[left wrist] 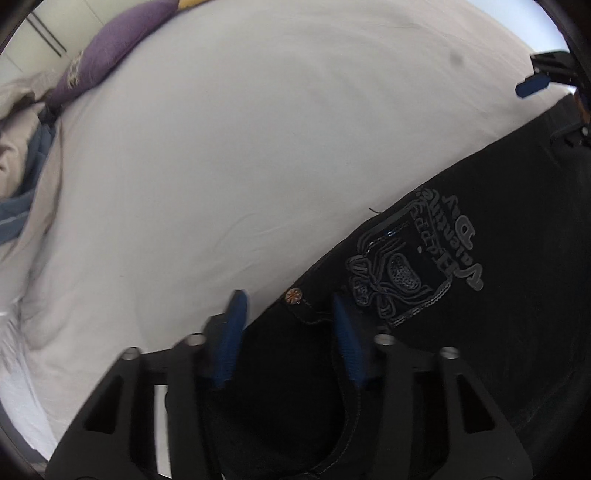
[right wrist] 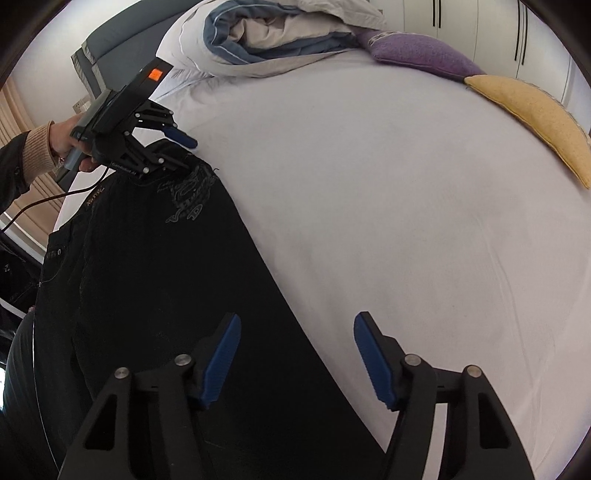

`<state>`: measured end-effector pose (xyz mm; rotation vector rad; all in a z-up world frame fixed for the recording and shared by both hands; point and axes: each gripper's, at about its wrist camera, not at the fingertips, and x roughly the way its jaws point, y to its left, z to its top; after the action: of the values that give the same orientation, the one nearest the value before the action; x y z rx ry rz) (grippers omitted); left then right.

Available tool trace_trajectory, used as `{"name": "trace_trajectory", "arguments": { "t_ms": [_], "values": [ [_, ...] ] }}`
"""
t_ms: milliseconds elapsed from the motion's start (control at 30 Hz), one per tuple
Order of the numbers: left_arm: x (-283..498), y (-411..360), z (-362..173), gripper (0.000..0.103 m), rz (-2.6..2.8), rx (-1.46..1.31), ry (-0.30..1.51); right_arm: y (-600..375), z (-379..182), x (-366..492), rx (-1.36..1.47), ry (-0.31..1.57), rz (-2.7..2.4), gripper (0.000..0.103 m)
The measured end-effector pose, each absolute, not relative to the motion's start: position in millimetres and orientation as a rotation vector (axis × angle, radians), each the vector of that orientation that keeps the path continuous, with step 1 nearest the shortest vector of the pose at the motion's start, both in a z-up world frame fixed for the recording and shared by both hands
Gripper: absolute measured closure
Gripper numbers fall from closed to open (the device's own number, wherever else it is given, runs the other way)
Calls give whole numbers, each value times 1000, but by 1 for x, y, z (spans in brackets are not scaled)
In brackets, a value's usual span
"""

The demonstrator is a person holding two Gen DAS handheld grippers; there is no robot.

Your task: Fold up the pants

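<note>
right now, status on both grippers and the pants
Left gripper open, straddling waistband edge. Right gripper open over leg edge. Black pants flat on bed, unfolded. Nothing in the way.

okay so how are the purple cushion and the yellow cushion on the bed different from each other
Colour: the purple cushion is violet with a pale patterned patch at one end; the yellow cushion is plain mustard.
Place: the purple cushion lies against the rolled duvet; the yellow cushion lies farther along the bed's edge, clear of the duvet.
Shared: both are soft, textured cushions lying flat on the white sheet, their ends meeting, well away from the black pants.
</note>
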<state>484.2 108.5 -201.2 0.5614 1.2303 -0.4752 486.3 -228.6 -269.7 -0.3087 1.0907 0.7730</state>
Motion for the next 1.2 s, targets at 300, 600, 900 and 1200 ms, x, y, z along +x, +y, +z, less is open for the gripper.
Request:
{"name": "trace_trajectory", "arguments": {
  "t_ms": [300,600,900,1200],
  "values": [
    [505,108,-214,79,-470,485,1280,-185,-287,502,-363,1153,813,39],
    [505,93,-217,93,-468,530,1254,-166,-298,505,-419,1191,850,85],
    [478,94,-193,94,-469,513,1158,-159,-282,493,-485,1139,834,96],
    [424,119,-147,95,-473,512,1067,-152,-246,450,-565,1006,800,97]
  ]
}}
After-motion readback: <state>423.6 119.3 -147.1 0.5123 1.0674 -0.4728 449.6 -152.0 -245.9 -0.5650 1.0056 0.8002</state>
